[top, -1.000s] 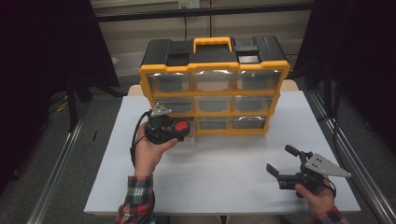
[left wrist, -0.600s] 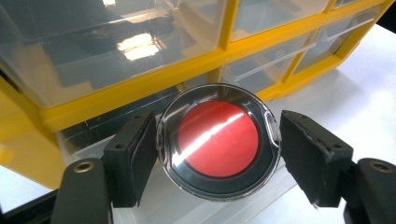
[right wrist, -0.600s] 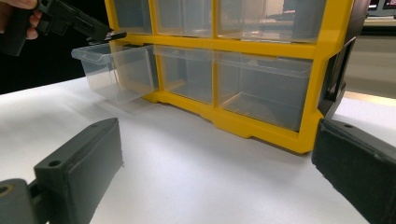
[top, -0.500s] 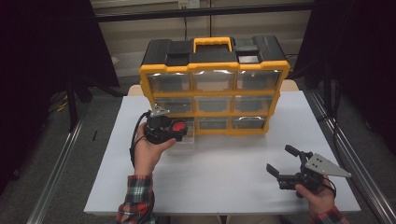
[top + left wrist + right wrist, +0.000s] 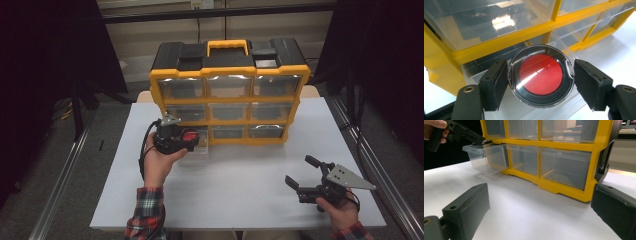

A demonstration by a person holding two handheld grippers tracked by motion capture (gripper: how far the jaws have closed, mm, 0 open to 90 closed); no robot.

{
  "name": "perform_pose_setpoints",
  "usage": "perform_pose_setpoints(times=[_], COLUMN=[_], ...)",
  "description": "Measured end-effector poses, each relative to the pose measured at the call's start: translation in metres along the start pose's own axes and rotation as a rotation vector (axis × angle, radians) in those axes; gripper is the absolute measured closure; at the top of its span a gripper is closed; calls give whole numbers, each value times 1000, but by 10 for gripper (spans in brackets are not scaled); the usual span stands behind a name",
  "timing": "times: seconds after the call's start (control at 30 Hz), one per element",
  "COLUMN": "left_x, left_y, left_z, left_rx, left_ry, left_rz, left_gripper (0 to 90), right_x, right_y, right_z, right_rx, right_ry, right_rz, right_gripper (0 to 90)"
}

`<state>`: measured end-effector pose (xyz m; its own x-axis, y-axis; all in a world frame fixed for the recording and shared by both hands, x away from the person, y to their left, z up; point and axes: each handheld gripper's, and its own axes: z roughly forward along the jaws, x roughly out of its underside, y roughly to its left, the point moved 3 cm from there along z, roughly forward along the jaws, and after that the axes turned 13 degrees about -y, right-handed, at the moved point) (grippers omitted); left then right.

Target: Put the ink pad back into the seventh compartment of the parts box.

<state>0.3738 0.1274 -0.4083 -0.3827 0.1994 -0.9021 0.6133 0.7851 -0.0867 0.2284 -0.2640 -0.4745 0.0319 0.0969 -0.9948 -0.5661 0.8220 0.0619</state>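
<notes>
Almost nothing differs from half a second ago — the left gripper (image 5: 192, 142) stays at the pulled-out bottom-left drawer (image 5: 486, 157) and the right gripper (image 5: 306, 176) stays low over the right of the white tabletop (image 5: 240, 180).

Counted: one yellow-and-black organizer (image 5: 230, 95) with nine clear drawers in three rows of three, one round case (image 5: 541, 75), two grippers.

The case is a clear plastic disc with a black ring and a red centre, a streak of glare across it. It sits between the left gripper's fingers (image 5: 495, 82), just above the open drawer; the left pad touches its rim, while whether the right one does I cannot tell. The right gripper's fingers (image 5: 466, 212) are spread wide — nothing between them.
</notes>
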Motion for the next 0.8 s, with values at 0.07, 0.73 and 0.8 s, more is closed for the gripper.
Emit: perform_pose_setpoints(times=[0.07, 0.73, 0.8], left_x=[1, 5, 5], left_y=[0, 4, 4], left_z=[1, 2, 2], left_rx=[-3, -21, -22], left_ry=[-4, 11, 12], left_rz=[-6, 0, 4], left_gripper=[296, 296, 296], right_x=[0, 0, 0], right_y=[0, 0, 0], right_z=[0, 0, 0], right_rx=[-2, -3, -5], right_ry=[1, 3, 2], right_rz=[-1, -3, -4], right_gripper=[16, 16, 16])
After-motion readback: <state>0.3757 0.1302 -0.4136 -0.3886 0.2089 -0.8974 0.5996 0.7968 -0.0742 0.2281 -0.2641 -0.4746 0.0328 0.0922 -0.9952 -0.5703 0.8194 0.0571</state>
